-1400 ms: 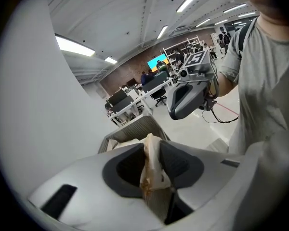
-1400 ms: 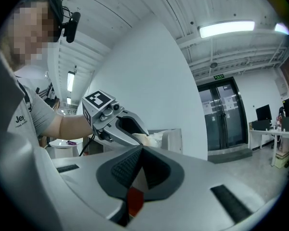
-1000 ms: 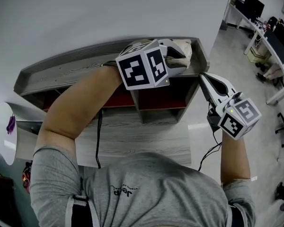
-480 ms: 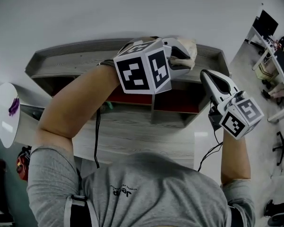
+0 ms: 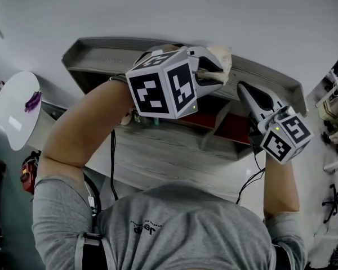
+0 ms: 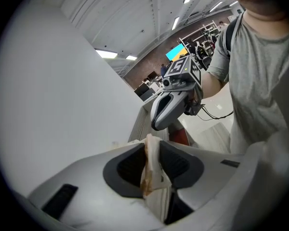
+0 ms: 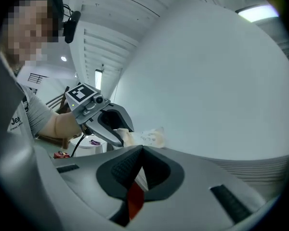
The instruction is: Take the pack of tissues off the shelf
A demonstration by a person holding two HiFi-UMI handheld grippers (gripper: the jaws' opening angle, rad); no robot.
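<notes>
The pack of tissues [image 5: 221,56] is a pale, soft packet, and my left gripper [image 5: 214,67] is shut on it, holding it in the air above the top of the grey shelf [image 5: 101,55]. In the left gripper view the pack [image 6: 151,174] stands pinched edge-on between the dark pads. My right gripper [image 5: 241,87] hovers just to the right of the pack with its jaws shut and nothing between them. From the right gripper view I see the pack [image 7: 151,137] sticking out of the left gripper [image 7: 119,131], against a plain white wall.
The shelf has red-backed compartments [image 5: 236,129] under its top board, and a grey wooden desk top [image 5: 158,159] lies below it. A round white table [image 5: 14,108] with a small purple thing on it stands at the left. Cables hang from both grippers.
Both grippers have travelled sideways together, the pack staying in the left one. In the head view the shelf has swung round and shifted right, and the round table has come further into view.
</notes>
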